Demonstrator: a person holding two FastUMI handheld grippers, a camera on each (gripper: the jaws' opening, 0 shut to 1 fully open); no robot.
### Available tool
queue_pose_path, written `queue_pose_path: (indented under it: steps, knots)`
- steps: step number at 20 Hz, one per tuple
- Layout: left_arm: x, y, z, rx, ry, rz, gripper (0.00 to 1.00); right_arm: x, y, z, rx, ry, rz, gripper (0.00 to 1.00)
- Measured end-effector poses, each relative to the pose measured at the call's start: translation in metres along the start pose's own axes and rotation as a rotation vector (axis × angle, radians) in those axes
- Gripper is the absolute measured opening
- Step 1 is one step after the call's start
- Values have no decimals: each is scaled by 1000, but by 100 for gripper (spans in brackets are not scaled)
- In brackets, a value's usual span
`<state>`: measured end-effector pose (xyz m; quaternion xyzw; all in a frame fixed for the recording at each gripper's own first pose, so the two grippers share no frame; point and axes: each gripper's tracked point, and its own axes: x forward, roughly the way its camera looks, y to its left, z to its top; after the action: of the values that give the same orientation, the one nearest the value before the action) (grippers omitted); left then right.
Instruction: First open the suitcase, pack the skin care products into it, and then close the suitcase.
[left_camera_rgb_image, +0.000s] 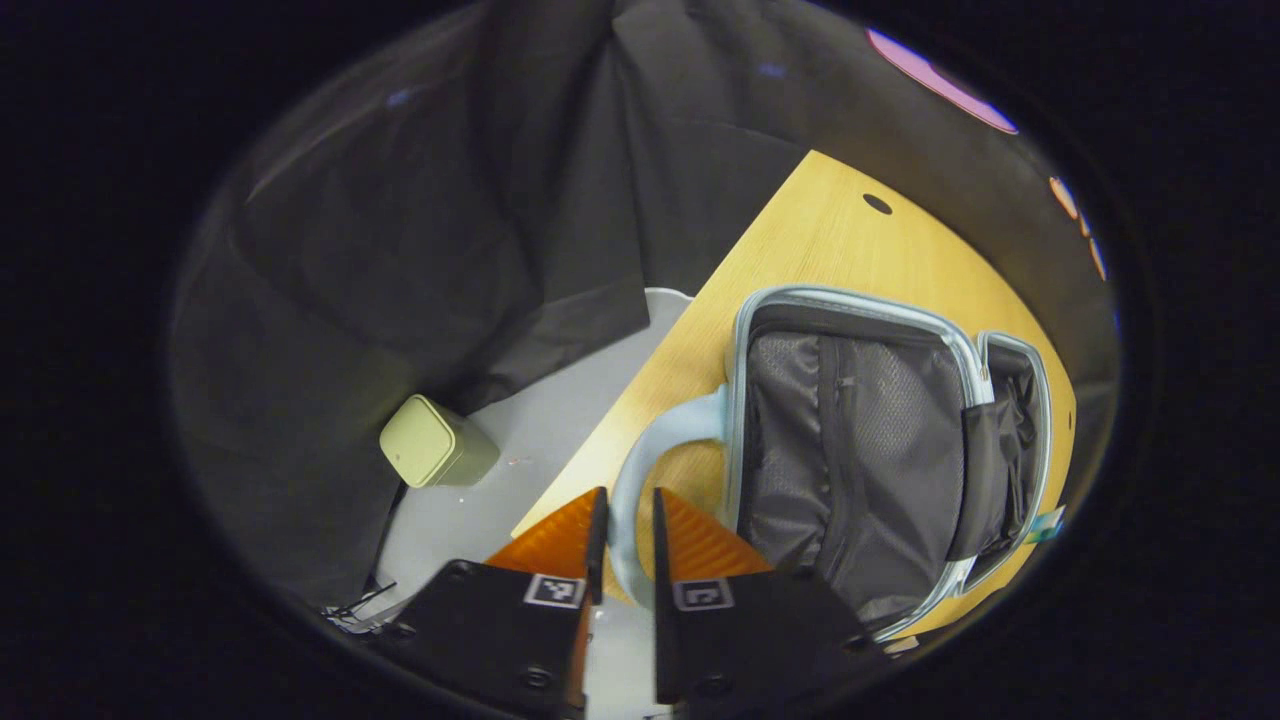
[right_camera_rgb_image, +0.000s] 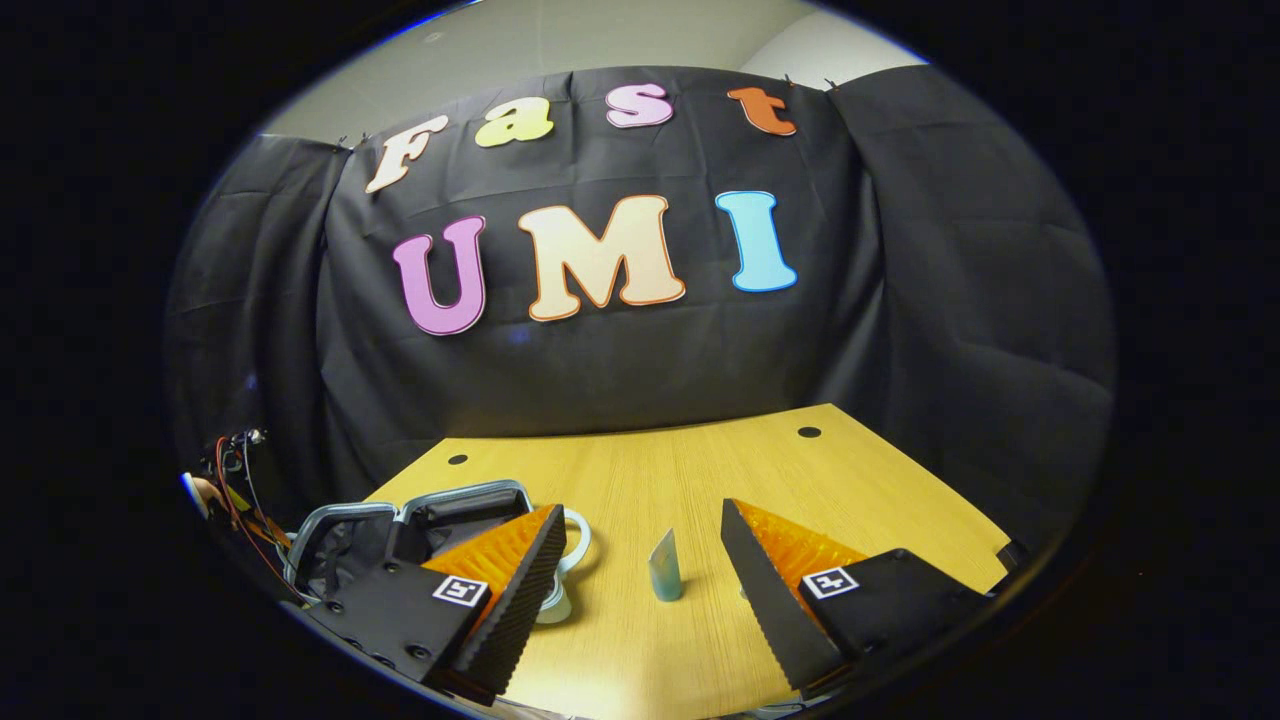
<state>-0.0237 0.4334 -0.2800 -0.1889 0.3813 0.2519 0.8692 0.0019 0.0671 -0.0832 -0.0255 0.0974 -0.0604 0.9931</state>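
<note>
The suitcase (left_camera_rgb_image: 880, 440) lies open on the wooden worktop (left_camera_rgb_image: 800, 250), its dark mesh lining facing up inside a pale blue rim, with the second half hinged out on the far side in the left gripper view. Its looped handle (left_camera_rgb_image: 650, 470) hangs over the near edge of the worktop, and the left tongs (left_camera_rgb_image: 628, 520) straddle that loop — the fingers sit close on either side of it, and both appear to press on it, so I judge them clenched on the handle. Below the worktop edge, a small green box (left_camera_rgb_image: 437, 442) stands on the grey floor (left_camera_rgb_image: 540, 430).

In the right gripper view the right tongs (right_camera_rgb_image: 640, 545) are released, spread wide, and aimed at a small pale tube (right_camera_rgb_image: 665, 566) standing upright on the worktop between the fingers but farther off, not yet touched. This looks like the skin care product to be packed. The suitcase (right_camera_rgb_image: 400, 530) shows just to the left of it, near but apart.

Opening seems done; the step in hand is packing. The next move calls for the right tongs to advance until the tube sits between the fingers, clench on it gently so the upright tube does not topple, then lift it across into the open lining — while the left tongs steady the case.
</note>
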Motion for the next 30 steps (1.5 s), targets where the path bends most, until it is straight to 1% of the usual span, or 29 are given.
queue_pose_path:
  steps: [1,3,4,5,6,7,8,10,12,14,19,20,21,22,23,24,26,28,30]
  knots:
    - [-4,-2,-1,11,-8,5,39,-1,0,0,-6,-1,0,98]
    - [-19,12,2,85,-52,109,80,-3,-4,2,-10,-11,-1,98]
    - [-31,8,10,111,-86,126,100,-3,-8,3,-4,-17,0,98]
    - [-39,-1,15,127,-116,130,99,-4,-12,3,1,-17,1,98]
    - [-52,-15,18,146,-140,118,96,-4,-17,2,4,-14,0,98]
    - [-63,-37,22,166,-171,92,95,-4,-24,2,4,-11,-2,94]
    - [-76,-59,23,188,-185,61,95,-3,-32,2,6,-12,0,98]
    - [-103,-109,16,236,-203,-16,96,-1,-46,0,8,-3,10,98]
    - [-124,-169,2,272,-218,-99,96,2,-60,-1,8,5,19,98]
    - [-147,-224,-14,309,-226,-159,96,6,-76,-3,12,18,34,98]
    - [-186,-359,-75,389,-206,-343,96,18,-117,-12,15,58,72,98]
    - [-193,-386,-83,398,-208,-386,96,21,-124,-15,18,70,81,94]
    - [-200,-409,-88,405,-211,-425,96,24,-130,-17,22,80,90,98]
    - [-204,-430,-93,417,-216,-458,96,29,-136,-19,24,87,99,94]
    - [-207,-452,-102,429,-217,-481,96,33,-140,-21,22,95,110,94]
    - [-210,-471,-108,439,-219,-501,96,38,-145,-24,14,102,119,98]
    - [-207,-505,-120,454,-222,-524,96,46,-152,-29,-1,112,140,98]
    - [-205,-531,-128,467,-232,-548,96,54,-156,-38,-1,129,163,98]
    - [-193,-553,-132,489,-281,-555,96,62,-161,-48,-7,149,170,98]
